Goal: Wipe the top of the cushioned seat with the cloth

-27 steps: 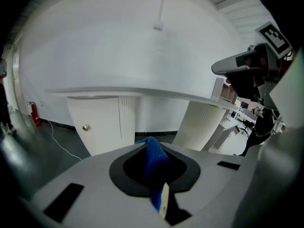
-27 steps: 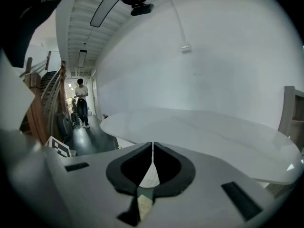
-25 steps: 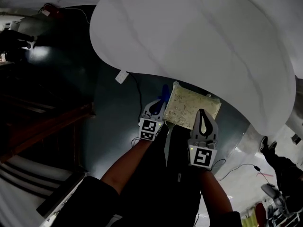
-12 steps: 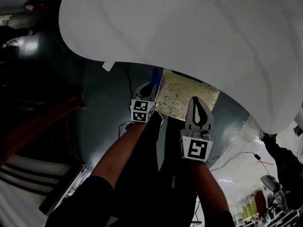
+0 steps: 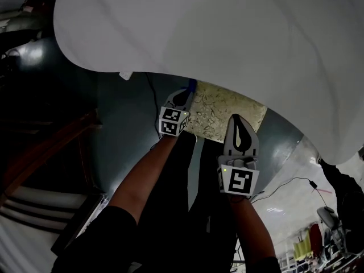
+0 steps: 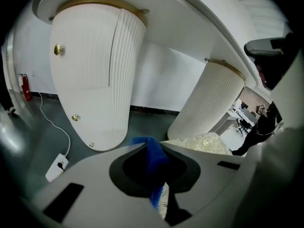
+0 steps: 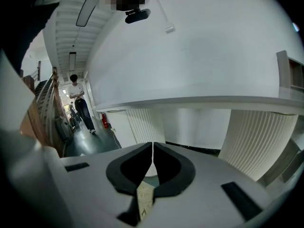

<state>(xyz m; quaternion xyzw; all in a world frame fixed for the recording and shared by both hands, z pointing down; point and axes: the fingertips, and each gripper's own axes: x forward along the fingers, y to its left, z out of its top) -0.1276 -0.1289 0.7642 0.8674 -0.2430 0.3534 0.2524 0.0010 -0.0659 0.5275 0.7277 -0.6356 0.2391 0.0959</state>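
1. Shift in the head view over the last second: the left gripper [image 5: 183,95] has moved up-frame. It started below the lower-left corner of the cream, crackle-patterned cushioned seat [image 5: 224,114] and now sits alongside the seat's left edge.
2. The left gripper's jaws are clamped on a blue textured cloth [image 5: 191,85]. In the left gripper view a fold of the cloth [image 6: 153,158] is pinched between them and pokes out past the tips.
3. The cloth is now at the seat's upper-left corner, right by the rim of the big white curved tabletop [image 5: 227,33]. I cannot tell whether the cloth touches the cushion.
4. The seat is at frame centre, its far part tucked under the tabletop. In the left gripper view the seat [image 6: 204,144] shows just right of the jaws, beside a white ribbed pedestal [image 6: 95,75].
5. The right gripper [image 5: 238,121] has barely moved and overlaps the seat's lower edge in frame. In its own view the jaws [image 7: 152,148] are pressed together with nothing between them.
6. My read is that the cloth is lined up for a stroke and wiping is not clearly under way. The overhanging tabletop may cramp the far strokes.
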